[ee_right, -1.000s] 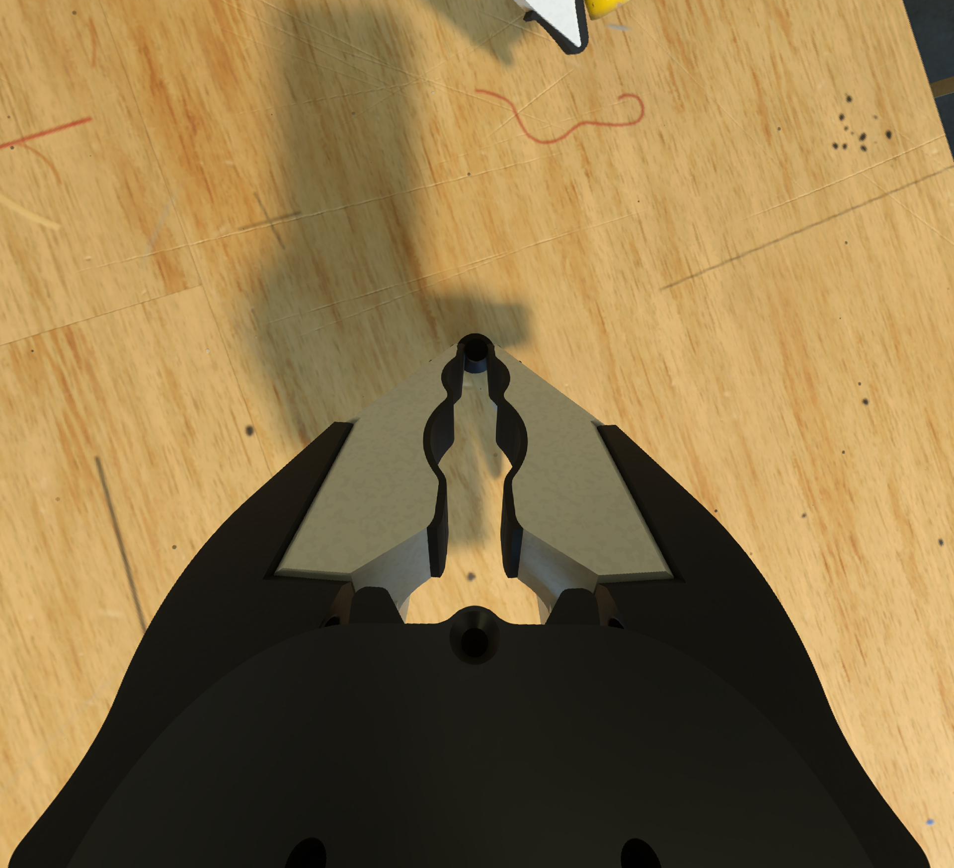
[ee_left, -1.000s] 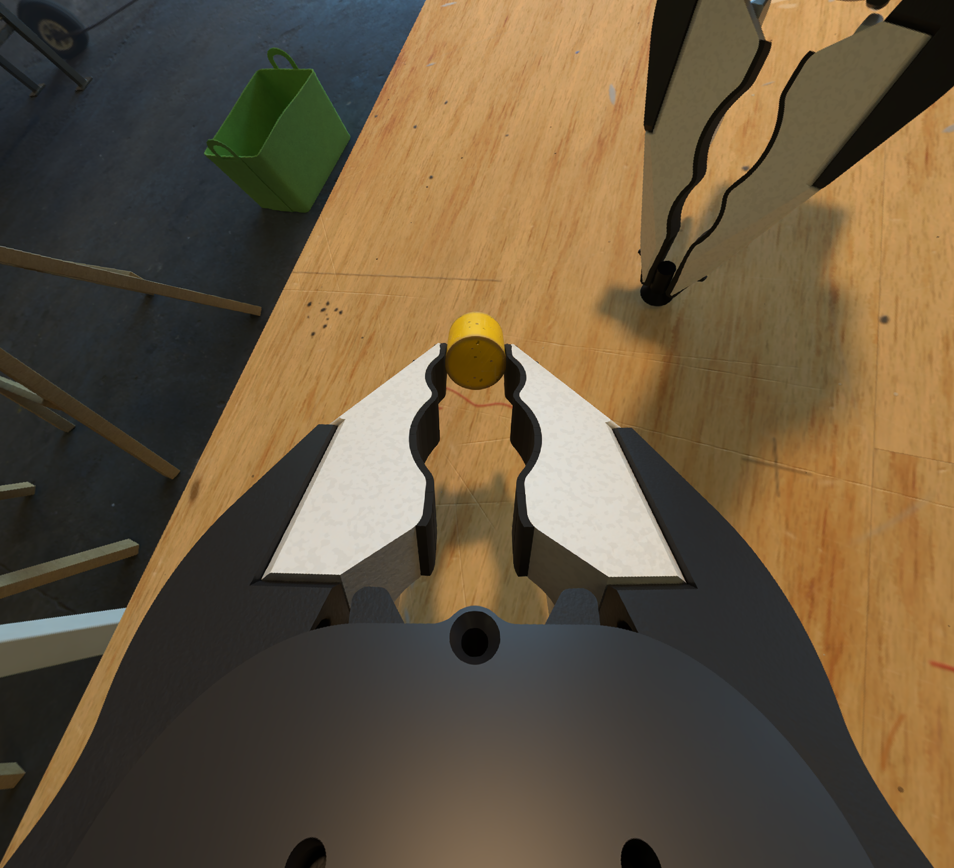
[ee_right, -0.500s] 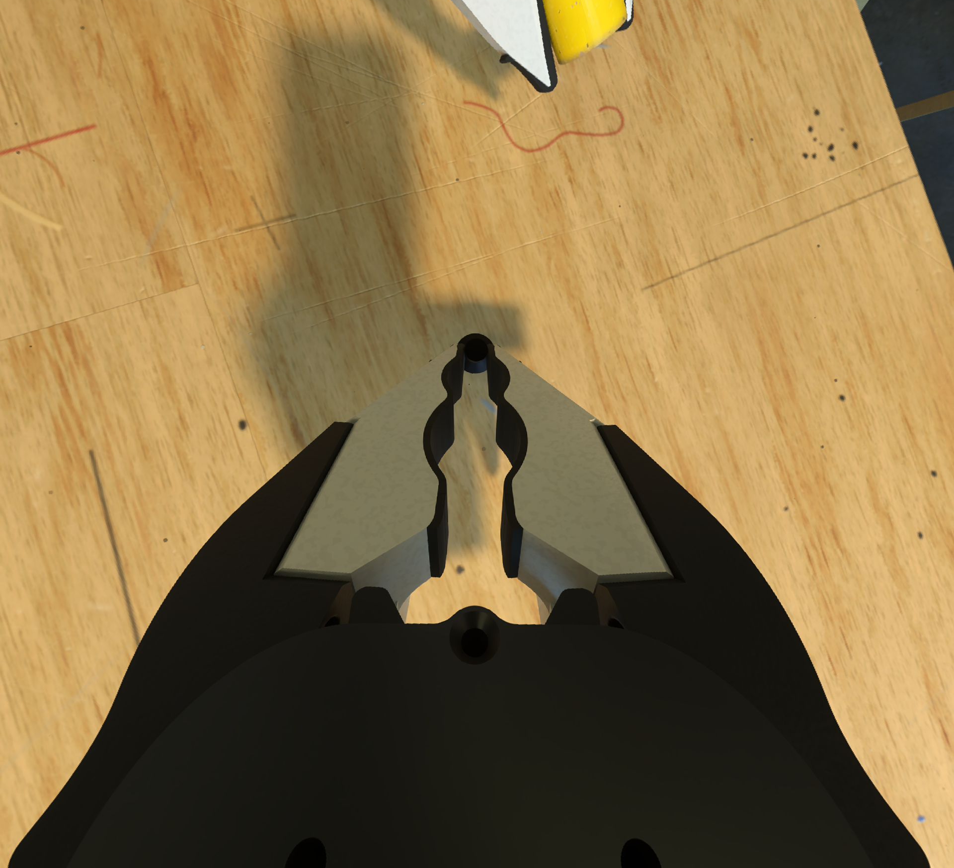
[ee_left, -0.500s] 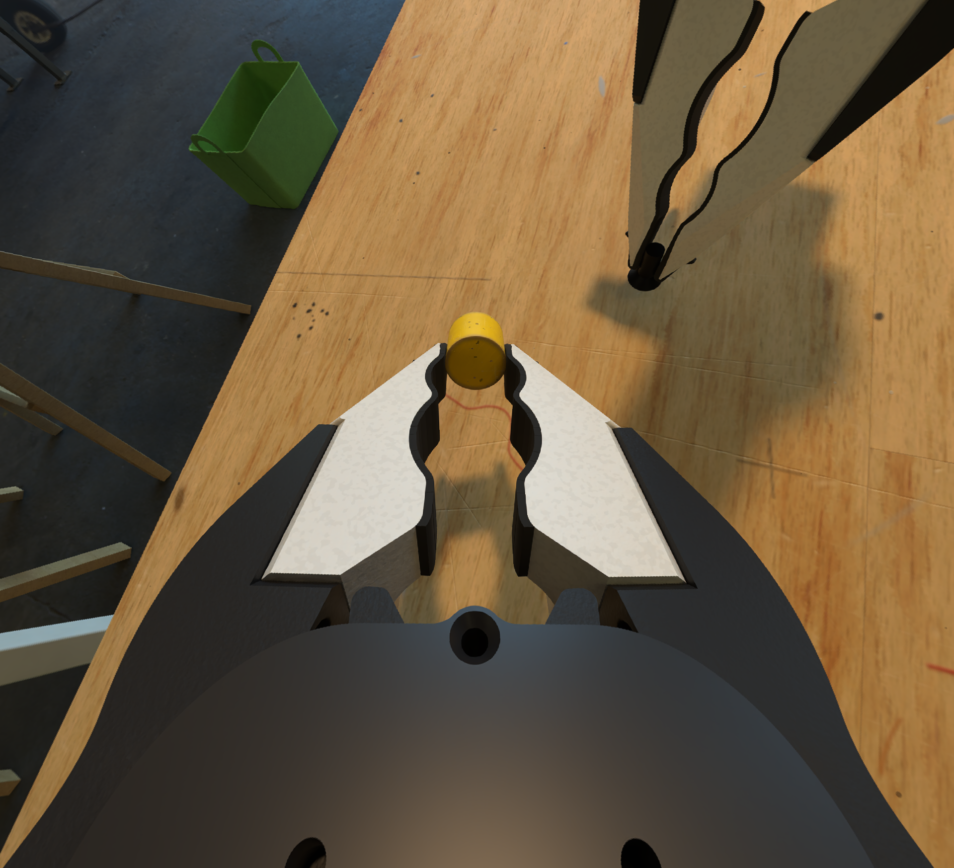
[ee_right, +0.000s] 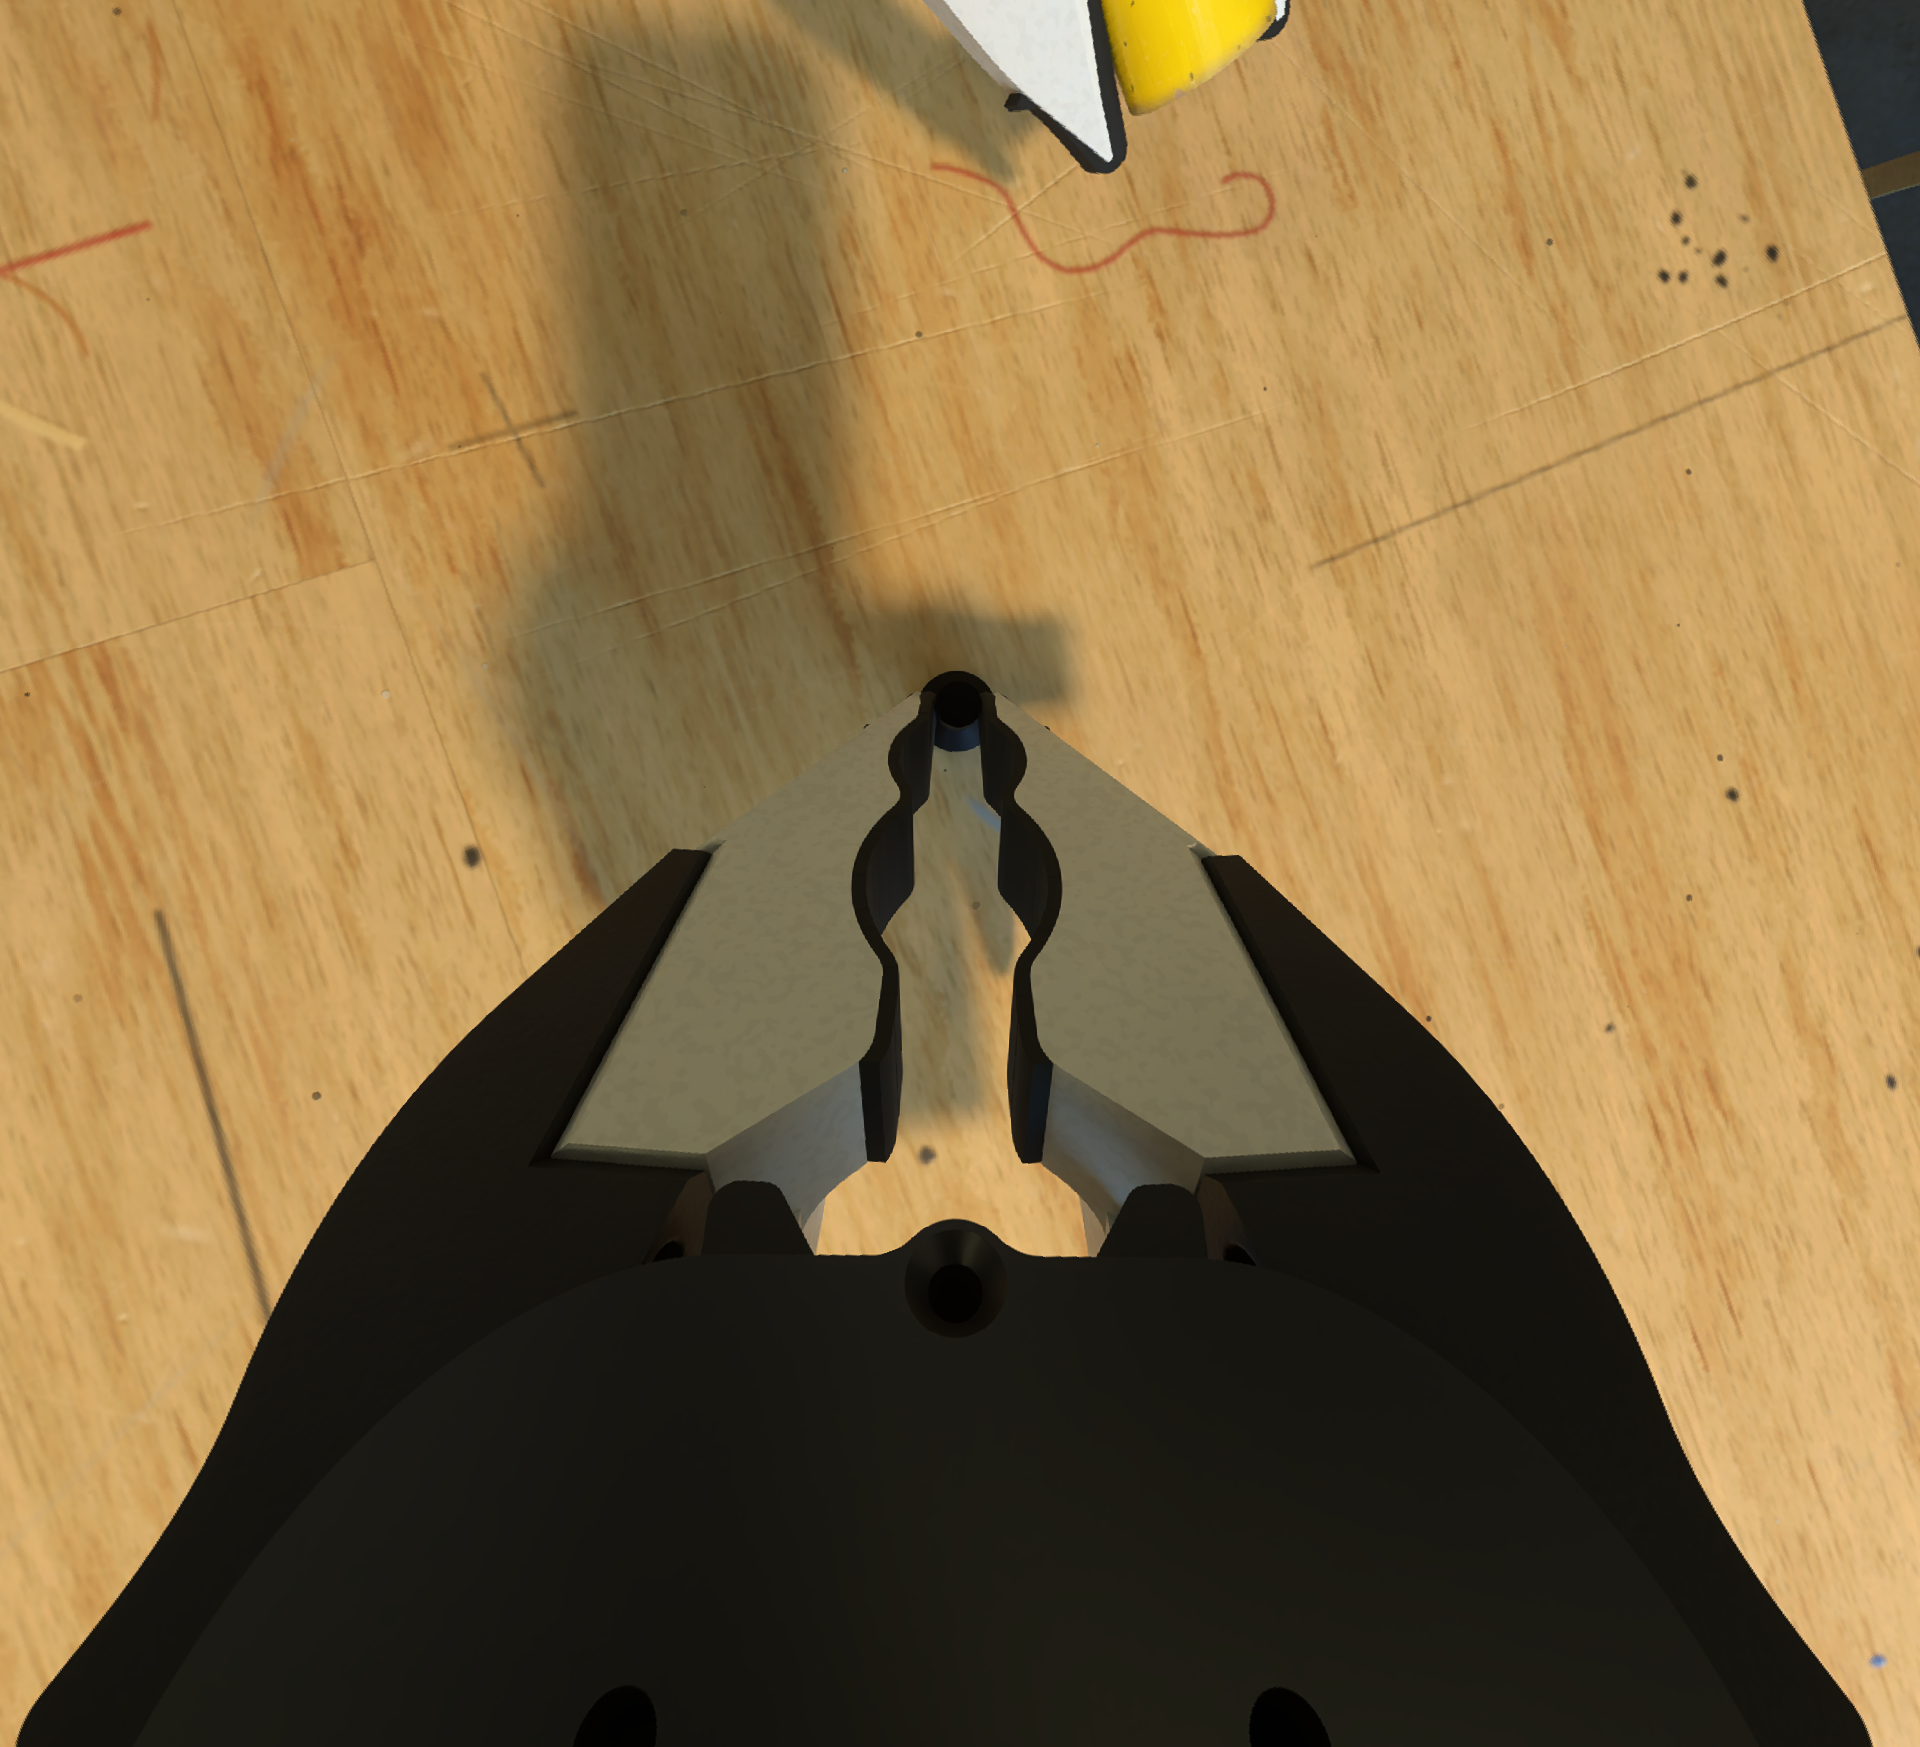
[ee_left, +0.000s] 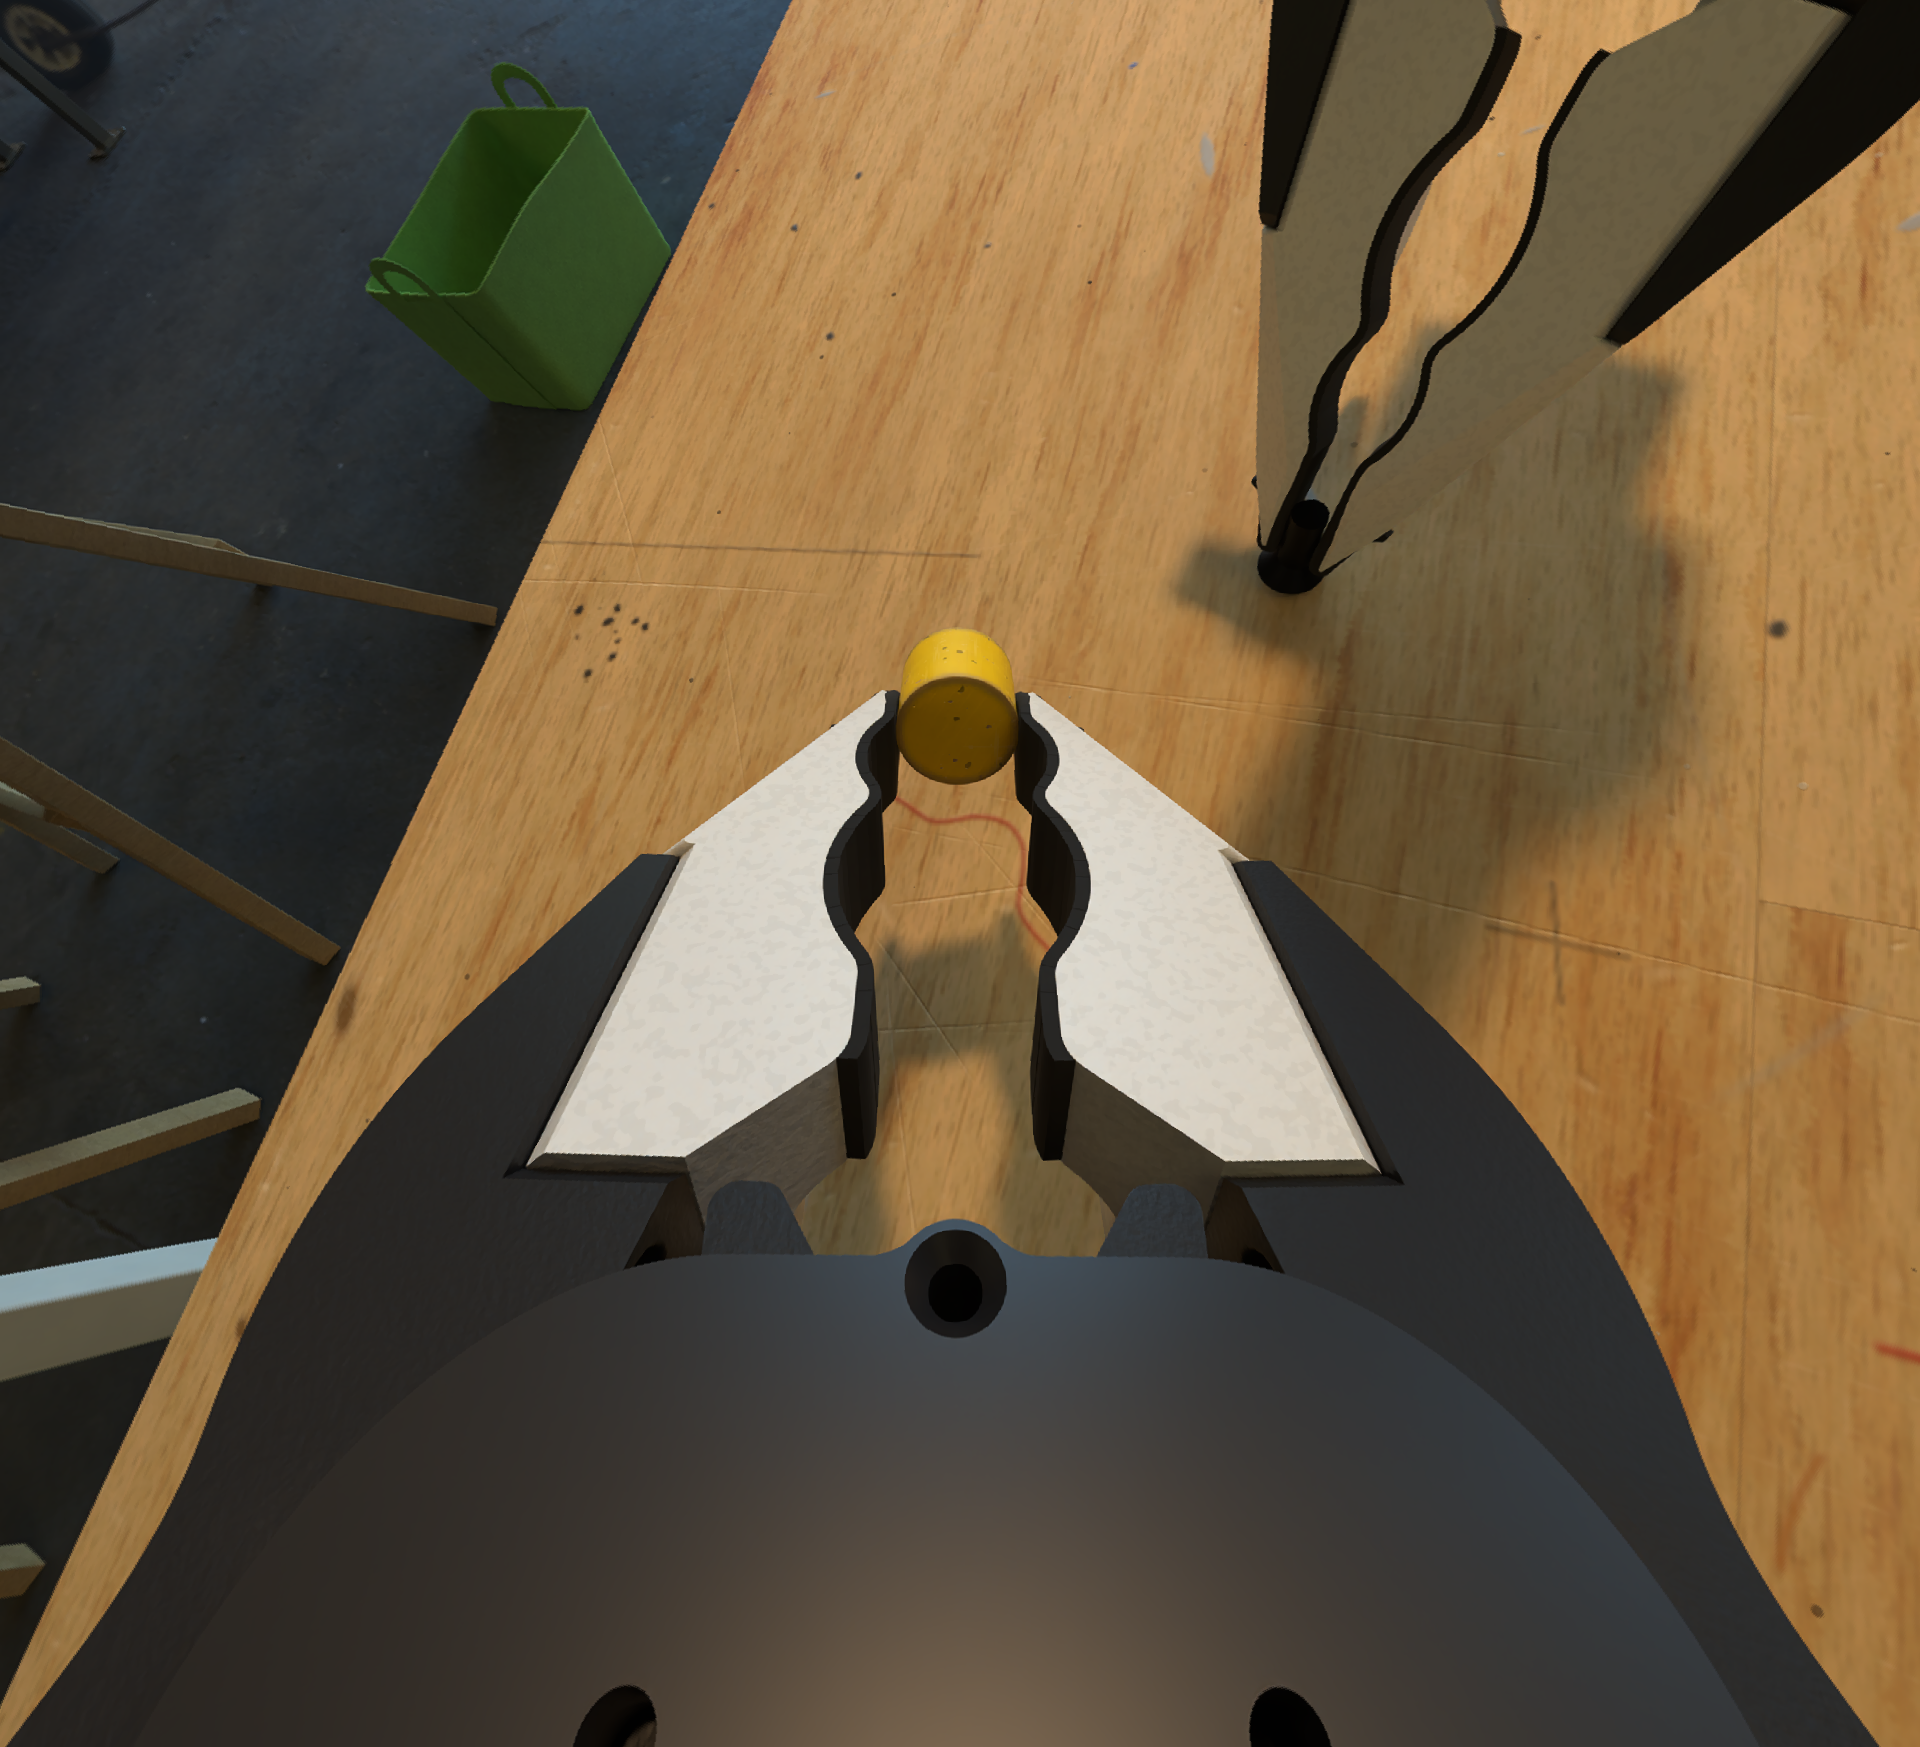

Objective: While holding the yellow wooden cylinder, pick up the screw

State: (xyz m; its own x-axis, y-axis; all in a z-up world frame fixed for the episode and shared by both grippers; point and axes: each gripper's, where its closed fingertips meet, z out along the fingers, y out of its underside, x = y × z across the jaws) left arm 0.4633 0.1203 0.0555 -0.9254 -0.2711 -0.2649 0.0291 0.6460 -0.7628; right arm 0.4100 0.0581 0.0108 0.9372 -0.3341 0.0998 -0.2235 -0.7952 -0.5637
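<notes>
Left gripper [ee_left: 956,710] clamps yellow wooden cylinder [ee_left: 956,723] at its tips, clear of the counter [ee_left: 1039,295]. At 2 o'clock, right gripper [ee_left: 1299,544], narrowed, pinches the black screw [ee_left: 1294,544] upright, head down near the counter, likely for lifting.

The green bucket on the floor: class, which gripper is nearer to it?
Left. The left gripper, holding the yellow cylinder, is near the table edge on the green bucket's side; the right gripper, gripping the screw, is farther across.
</notes>
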